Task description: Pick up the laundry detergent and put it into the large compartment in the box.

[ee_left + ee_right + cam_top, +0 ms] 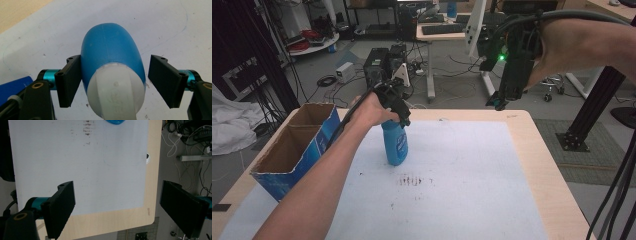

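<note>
item: blue plastic bottle with white cap [112, 55], upright, 9 o'clock of mat centre | left gripper [113, 82]: jaws apart, straddling shoulder | right gripper [130, 207]: apart, empty | handling: smooth, slippery, light; grip below cap

A cardboard box [294, 150] with blue printed sides sits open at the left of the high view, on the pale wooden table [542, 165]. A white mat [472, 180] covers most of the tabletop, with a patch of dark smudges [412, 180] near the frame's centre. In the upper part of the frame, a computer tower [376, 64] stands on the floor among loose cables [326, 80], and a desk with a keyboard [443, 29] stands behind it.
</note>
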`<action>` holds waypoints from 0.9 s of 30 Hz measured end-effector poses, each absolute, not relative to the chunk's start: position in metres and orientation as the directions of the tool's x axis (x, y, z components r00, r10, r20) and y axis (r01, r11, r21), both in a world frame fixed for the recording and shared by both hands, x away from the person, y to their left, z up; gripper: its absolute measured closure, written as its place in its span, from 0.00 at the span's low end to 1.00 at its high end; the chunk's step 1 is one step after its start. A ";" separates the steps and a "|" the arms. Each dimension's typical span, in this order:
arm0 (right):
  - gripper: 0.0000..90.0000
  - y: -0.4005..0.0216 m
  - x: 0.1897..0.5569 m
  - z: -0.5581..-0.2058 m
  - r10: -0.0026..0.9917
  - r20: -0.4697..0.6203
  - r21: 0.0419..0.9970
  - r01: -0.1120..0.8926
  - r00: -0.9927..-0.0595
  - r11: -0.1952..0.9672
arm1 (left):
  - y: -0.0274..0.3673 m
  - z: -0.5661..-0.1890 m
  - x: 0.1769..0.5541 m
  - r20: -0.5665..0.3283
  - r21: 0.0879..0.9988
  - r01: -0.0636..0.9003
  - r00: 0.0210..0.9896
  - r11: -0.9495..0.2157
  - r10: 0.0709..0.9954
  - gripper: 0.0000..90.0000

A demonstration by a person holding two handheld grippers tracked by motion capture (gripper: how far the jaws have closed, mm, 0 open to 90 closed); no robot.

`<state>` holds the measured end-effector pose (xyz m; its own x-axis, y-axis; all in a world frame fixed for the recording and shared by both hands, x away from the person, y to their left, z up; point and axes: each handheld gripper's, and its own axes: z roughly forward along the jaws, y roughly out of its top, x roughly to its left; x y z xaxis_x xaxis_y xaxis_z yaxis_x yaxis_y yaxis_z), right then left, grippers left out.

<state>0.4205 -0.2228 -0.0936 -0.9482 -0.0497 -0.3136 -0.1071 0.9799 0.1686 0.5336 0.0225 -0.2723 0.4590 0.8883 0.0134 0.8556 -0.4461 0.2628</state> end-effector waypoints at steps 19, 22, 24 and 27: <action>0.14 -0.221 0.421 -0.095 -0.054 -0.313 0.160 -0.109 -0.948 0.981 | 0.021 -0.275 0.534 0.045 0.249 0.855 0.459 -0.455 0.887 0.36; 0.14 -0.222 0.420 -0.095 -0.054 -0.313 0.159 -0.108 -0.948 0.981 | 0.019 -0.275 0.534 0.054 0.247 0.854 0.460 -0.458 0.886 0.36; 0.14 -0.222 0.420 -0.095 -0.054 -0.313 0.160 -0.109 -0.948 0.981 | 0.019 -0.275 0.534 0.065 0.247 0.852 0.460 -0.461 0.885 0.38; 0.14 -0.222 0.421 -0.095 -0.053 -0.314 0.157 -0.107 -0.948 0.982 | 0.019 -0.275 0.534 0.070 0.244 0.851 0.462 -0.464 0.884 0.39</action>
<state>0.4205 -0.2220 -0.0950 -0.9478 -0.0528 -0.3145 -0.1069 0.9818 0.1572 0.5337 0.0187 -0.2748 0.4621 0.8841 0.0702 0.8514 -0.4644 0.2438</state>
